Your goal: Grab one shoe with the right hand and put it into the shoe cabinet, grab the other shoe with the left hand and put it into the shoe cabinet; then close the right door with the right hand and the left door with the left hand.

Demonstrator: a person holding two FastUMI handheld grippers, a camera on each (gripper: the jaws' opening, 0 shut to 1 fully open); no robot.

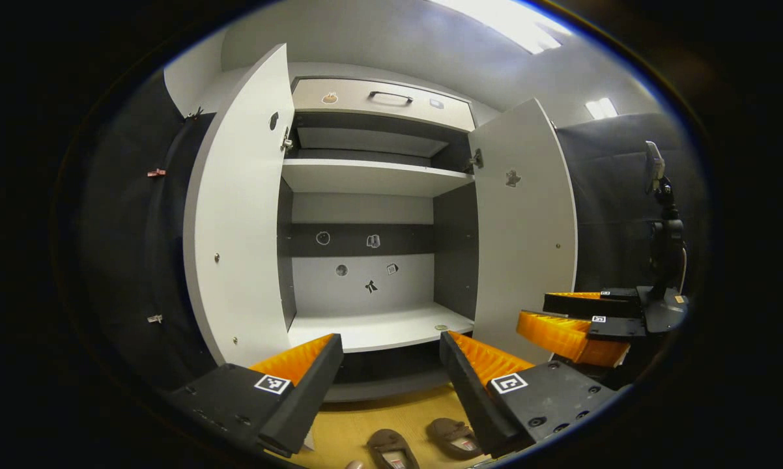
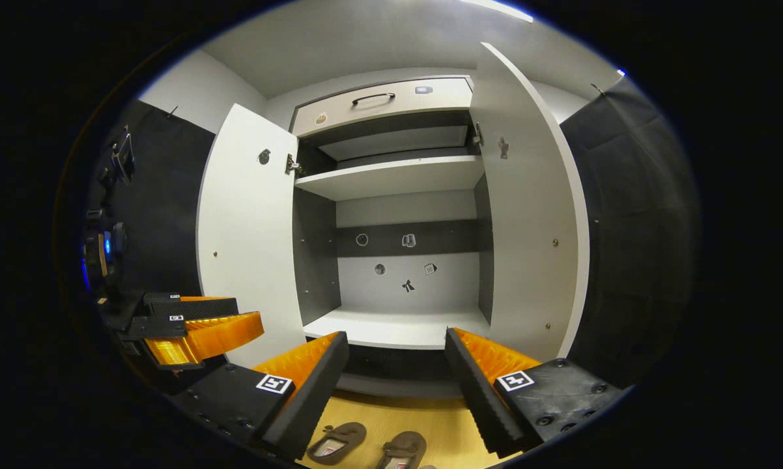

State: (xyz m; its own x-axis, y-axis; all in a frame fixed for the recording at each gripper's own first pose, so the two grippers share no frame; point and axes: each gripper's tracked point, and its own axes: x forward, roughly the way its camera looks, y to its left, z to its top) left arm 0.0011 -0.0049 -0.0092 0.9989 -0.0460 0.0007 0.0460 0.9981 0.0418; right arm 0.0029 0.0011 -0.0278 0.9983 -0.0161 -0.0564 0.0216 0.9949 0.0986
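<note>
Both shoes (image 2: pixel 365 446) lie on the floor (image 2: pixel 430 417) before the open cabinet (image 2: pixel 398 326), right gripper (image 2: pixel 395 371) and left gripper (image 1: pixel 391 371) fingers wide and empty, so right should drop straight down and straddle one shoe.

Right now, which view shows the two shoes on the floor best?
The left gripper view: both shoes lie nearly whole between its tongs. In the right gripper view the shoes sit at the bottom edge, the right one cut off.
</note>
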